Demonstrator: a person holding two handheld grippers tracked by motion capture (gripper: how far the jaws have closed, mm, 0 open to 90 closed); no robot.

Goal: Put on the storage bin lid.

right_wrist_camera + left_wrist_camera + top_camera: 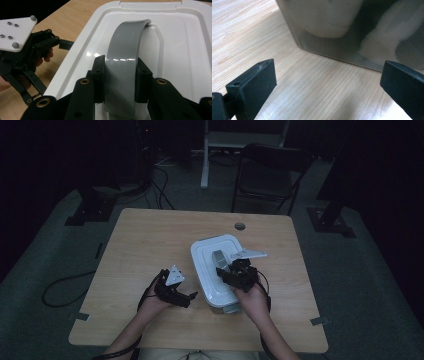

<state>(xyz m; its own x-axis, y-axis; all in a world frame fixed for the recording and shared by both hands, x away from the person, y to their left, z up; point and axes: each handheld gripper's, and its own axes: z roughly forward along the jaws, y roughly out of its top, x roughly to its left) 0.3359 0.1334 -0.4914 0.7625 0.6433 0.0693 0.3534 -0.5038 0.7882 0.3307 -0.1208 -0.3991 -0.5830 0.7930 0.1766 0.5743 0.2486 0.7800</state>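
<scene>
The likeliest trouble here is a slip: the right gripper (120, 82) has its two pads pressed on the flat sides of the grey handle (125, 65) of the white lid (175, 50), and that handle is a smooth, glossy arched strap, so a pull that is not straight up could let the strap slide out between the pads or twist under them. A second risk, as I judge it, is that the lid is seated tightly on the storage box (218, 270); then a lift would drag the whole box up or skid it across the wooden table (150, 250), since the left gripper (327, 82) is not bracing it. That gripper has its jaws spread wide with nothing between them, resting low just beside the box's translucent wall (332, 47), which stands straight ahead of its fingertips, near but not touching. From the right gripper, the handle runs directly forward and upward out of its grip, with the lid spreading beneath and beyond on all sides. The left gripper sits off to that gripper's left, beside the lid's edge, close enough that a swinging lid could knock it.
</scene>
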